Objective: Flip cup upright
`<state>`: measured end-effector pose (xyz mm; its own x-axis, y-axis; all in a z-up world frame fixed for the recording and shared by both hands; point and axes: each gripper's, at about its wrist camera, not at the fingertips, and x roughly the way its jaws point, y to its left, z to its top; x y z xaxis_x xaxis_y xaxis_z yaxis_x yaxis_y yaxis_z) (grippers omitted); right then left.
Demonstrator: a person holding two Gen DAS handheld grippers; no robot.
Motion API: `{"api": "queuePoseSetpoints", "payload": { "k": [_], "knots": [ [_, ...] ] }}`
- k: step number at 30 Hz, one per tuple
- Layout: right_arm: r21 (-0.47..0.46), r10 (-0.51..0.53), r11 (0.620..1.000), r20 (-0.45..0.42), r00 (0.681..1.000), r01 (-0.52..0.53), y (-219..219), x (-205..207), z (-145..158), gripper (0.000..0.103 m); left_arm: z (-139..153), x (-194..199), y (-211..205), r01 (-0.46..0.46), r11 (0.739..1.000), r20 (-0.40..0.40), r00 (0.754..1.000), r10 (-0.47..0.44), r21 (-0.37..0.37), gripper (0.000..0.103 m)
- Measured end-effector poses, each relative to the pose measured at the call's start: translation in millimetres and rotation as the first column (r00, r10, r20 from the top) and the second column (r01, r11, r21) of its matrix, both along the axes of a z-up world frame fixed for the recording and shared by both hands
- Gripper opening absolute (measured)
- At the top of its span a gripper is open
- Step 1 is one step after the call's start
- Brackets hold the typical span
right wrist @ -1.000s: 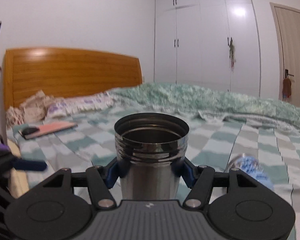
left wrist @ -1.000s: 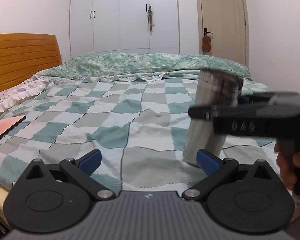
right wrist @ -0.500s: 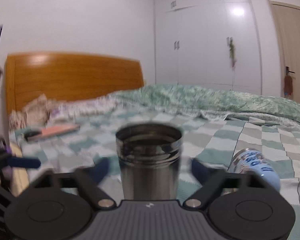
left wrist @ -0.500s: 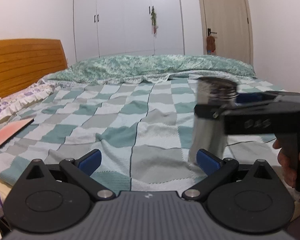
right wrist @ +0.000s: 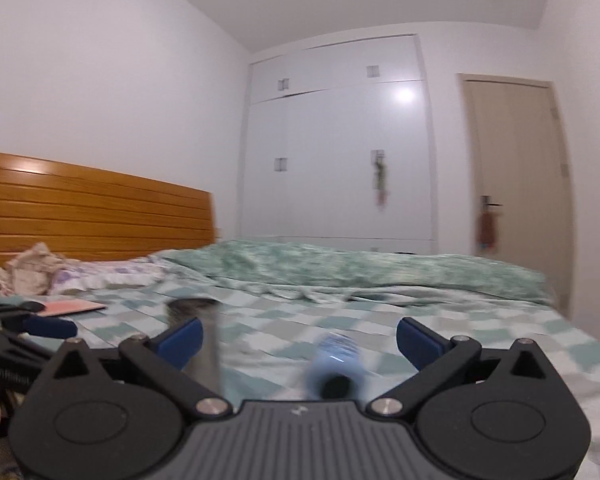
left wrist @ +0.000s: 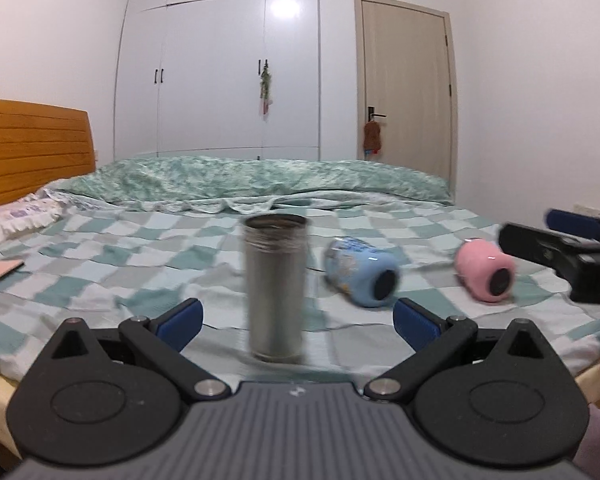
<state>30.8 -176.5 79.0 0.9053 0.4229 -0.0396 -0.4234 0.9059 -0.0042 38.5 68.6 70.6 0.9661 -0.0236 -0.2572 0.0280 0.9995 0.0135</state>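
A steel cup (left wrist: pixel 275 288) stands upright, mouth up, on the checked bed cover, free of both grippers. It shows blurred at the left in the right wrist view (right wrist: pixel 204 340). A blue cup (left wrist: pixel 362 272) lies on its side to its right, and it lies between the right fingers in the right wrist view (right wrist: pixel 336 368). A pink cup (left wrist: pixel 485 270) lies on its side farther right. My left gripper (left wrist: pixel 296 318) is open and empty, close before the steel cup. My right gripper (right wrist: pixel 298 338) is open and empty; it also shows in the left wrist view (left wrist: pixel 572 240).
The bed (left wrist: pixel 140 264) has a wooden headboard (right wrist: pixel 100 220) at the left, pillows, and a pink book (right wrist: pixel 74 307) near its left edge. A crumpled green quilt (left wrist: pixel 260 180) lies at the far side. A wardrobe and a door stand behind.
My right gripper opened, let go of the steel cup and drew back to the right. The cup now stands on the bed. The left gripper view has swung right.
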Motion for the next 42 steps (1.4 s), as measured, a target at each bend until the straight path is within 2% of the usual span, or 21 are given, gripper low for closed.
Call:
{"api": "queuePoseSetpoints", "payload": {
  "k": [4,6,10,15,20,26,42],
  "knots": [
    [-0.064,-0.124,0.99,0.034,0.992,0.126,-34.9,-29.9,-21.0,0.103,-18.6,-7.3,-35.7,0.028,1.0,0.023,0.999,-0.028,-0.006,0.103],
    [-0.08,-0.155,0.984,0.032,0.987,0.157,-47.8,-38.4,-31.0,0.103,-27.9,-11.1,-49.4,0.029,1.0,0.051,0.998,-0.029,0.0,0.103],
    [-0.085,-0.197,0.977,0.013,0.98,0.197,-65.2,-50.3,-53.0,0.103,-47.4,-17.6,-67.3,0.03,0.999,0.1,0.994,-0.032,0.029,0.103],
    [-0.077,-0.208,0.975,0.018,0.978,0.209,-69.6,-57.0,-73.0,0.103,-63.6,-17.0,-71.1,0.008,0.999,0.119,0.993,-0.011,0.032,0.103],
    [-0.045,-0.216,0.975,0.041,0.976,0.217,-71.3,-62.1,-76.6,0.103,-67.0,-19.1,-66.2,-0.003,1.0,0.125,0.992,0.0,0.021,0.103],
    [-0.028,-0.216,0.976,0.019,0.976,0.216,-71.9,-61.0,-75.3,0.103,-67.8,-24.0,-66.4,-0.006,1.0,0.134,0.991,0.003,0.024,0.103],
    [-0.036,-0.221,0.974,0.041,0.975,0.222,-68.3,-65.4,-76.0,0.103,-68.6,-25.6,-66.5,-0.005,1.0,0.139,0.99,0.002,0.023,0.103]
  ]
}}
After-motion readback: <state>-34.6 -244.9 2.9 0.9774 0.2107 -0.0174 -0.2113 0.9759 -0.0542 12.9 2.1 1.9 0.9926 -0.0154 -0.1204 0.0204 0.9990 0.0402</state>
